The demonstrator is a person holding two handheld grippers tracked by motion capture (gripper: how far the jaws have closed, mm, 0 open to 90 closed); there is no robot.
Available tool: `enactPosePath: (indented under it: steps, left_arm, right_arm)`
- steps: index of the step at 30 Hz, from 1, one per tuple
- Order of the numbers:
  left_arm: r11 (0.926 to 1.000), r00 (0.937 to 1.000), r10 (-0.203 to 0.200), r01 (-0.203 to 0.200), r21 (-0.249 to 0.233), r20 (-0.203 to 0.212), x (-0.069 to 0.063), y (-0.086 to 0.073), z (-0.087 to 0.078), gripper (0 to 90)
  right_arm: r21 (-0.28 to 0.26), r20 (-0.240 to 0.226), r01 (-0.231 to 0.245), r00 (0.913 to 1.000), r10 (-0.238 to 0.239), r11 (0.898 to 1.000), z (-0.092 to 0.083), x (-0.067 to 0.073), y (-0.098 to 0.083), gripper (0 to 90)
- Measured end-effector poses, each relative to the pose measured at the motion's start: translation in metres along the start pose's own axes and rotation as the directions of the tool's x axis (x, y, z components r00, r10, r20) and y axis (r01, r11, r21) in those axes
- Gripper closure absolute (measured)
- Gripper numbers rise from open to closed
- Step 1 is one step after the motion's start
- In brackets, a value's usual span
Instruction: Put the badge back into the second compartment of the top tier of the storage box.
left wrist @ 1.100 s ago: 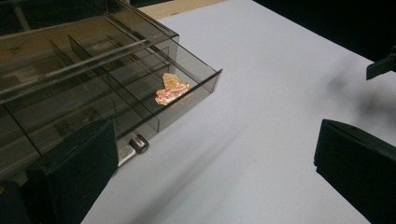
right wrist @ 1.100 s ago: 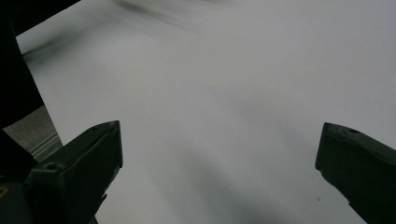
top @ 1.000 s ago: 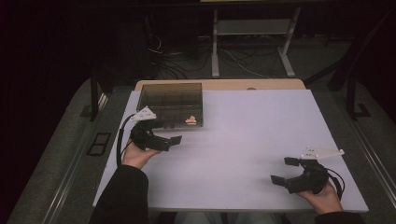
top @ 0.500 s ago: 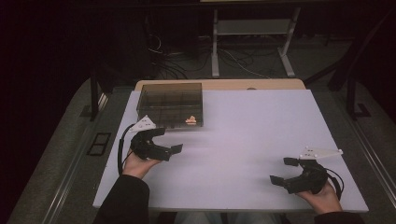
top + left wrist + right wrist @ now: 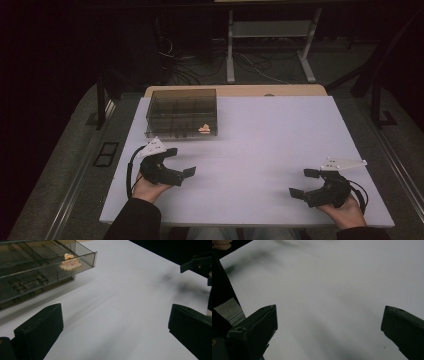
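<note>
A: Where's the left claw [image 5: 176, 162]?
B: Low over the white surface [image 5: 280, 130], just in front of the clear box [image 5: 182, 113], jaws apart and empty. It points across the surface, not at the box.
A: And the thing inside?
B: A small orange-and-cream piece [image 5: 70, 263] sits in the box's near right compartment; the other compartments look bare. The left gripper view shows it behind the smoky wall, so a reach would likely have to come over the rim.
A: The right claw [image 5: 305, 182]?
B: Well apart, near the right front corner, jaws wide apart, holding nothing. I'd judge it's parked clear so the left has room to work.
</note>
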State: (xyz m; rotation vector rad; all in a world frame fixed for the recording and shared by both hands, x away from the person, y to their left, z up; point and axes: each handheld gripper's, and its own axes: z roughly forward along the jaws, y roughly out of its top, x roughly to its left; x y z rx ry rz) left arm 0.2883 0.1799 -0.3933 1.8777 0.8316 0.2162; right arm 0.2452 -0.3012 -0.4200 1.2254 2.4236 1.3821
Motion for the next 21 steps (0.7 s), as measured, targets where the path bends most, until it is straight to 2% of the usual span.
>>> enactPosePath:
  steps: [4, 7, 9, 17, 21]
  left_arm:
    - [1.0000, 1.0000, 0.000, 0.000, -0.001, 0.005, -0.002, -0.008, -0.001, 0.0]
    - [0.9997, 0.9996, -0.019, 0.019, -0.013, 0.022, -0.004, -0.014, 0.000, 0.0]
    - [0.9998, 0.9996, -0.018, 0.018, -0.007, 0.024, -0.004, -0.018, 0.002, 0.0]
    - [1.0000, 0.9991, -0.002, 0.001, 0.009, 0.043, -0.008, -0.029, 0.008, 0.0]
    - [0.9985, 0.9987, 0.024, -0.026, 0.047, 0.046, -0.010, -0.032, 0.012, 0.0]
  right_arm:
    - [-0.001, 0.001, 0.003, 1.0000, -0.003, 1.000, 0.000, 0.000, 0.000, 0.0]
    - [0.000, -0.001, -0.003, 1.0000, 0.003, 1.000, 0.000, 0.000, 0.000, 0.0]
    - [-0.001, -0.001, -0.004, 1.0000, 0.004, 1.000, 0.000, 0.000, 0.000, 0.0]
    - [-0.005, -0.001, -0.003, 1.0000, 0.003, 1.000, 0.000, -0.001, 0.000, 0.0]
    - [-0.006, -0.003, -0.004, 1.0000, 0.004, 1.000, 0.000, -0.001, 0.000, 0.0]
